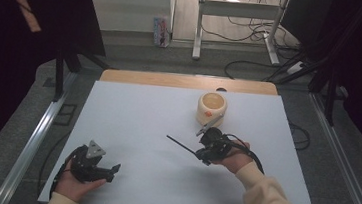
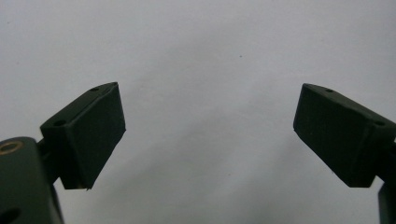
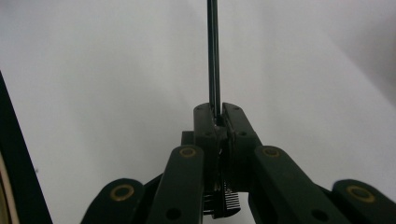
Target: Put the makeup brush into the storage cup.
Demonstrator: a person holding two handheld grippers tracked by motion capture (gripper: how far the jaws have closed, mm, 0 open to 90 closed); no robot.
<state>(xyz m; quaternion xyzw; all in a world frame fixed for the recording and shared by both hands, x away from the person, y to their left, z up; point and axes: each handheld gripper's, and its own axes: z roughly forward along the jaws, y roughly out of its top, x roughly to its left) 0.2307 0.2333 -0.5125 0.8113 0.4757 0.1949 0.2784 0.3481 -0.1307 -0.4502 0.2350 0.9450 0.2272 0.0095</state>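
A large white rectangular table sheet (image 1: pixel 141 123) spans the middle of the high view. On it, right of centre toward the upper part, stands a cream round ceramic pot (image 1: pixel 211 108). In the lower left the left gripper (image 1: pixel 109 171) rests on the sheet, its jaws spread apart with nothing between them. Just below the pot, right of centre, the right gripper (image 1: pixel 198 154) has its jaws clamped on a thin black comb with a long pointed tail (image 1: pixel 181 145), the tail pointing toward the upper left above the sheet.
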